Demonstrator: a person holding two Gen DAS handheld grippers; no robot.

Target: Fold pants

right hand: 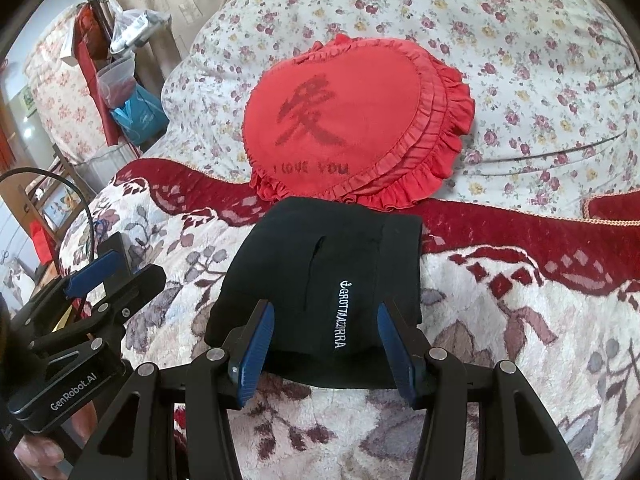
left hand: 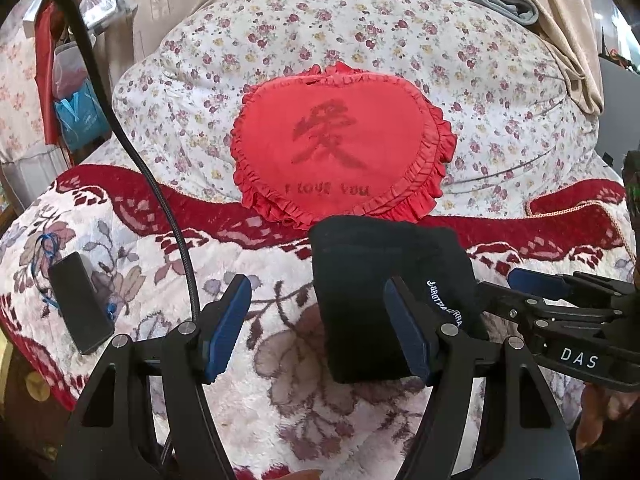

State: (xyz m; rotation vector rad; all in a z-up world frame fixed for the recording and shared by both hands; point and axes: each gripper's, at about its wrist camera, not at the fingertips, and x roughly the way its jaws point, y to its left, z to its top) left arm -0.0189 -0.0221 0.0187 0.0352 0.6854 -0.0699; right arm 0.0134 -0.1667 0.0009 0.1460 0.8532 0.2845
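The black pants (right hand: pixel 320 280) lie folded into a compact bundle on the floral blanket (right hand: pixel 520 340) of the bed, just below the red heart-shaped pillow (right hand: pixel 352 120). The right tool (right hand: pixel 326 354) hangs spread over their near edge, pinching nothing. The left tool (left hand: pixel 318 328) is spread too, beside a phone (left hand: pixel 80 308).

Red heart cushion (left hand: pixel 340 140) on floral quilt (left hand: pixel 480 92); phone (left hand: pixel 80 302) on plush blanket (left hand: pixel 256 288).
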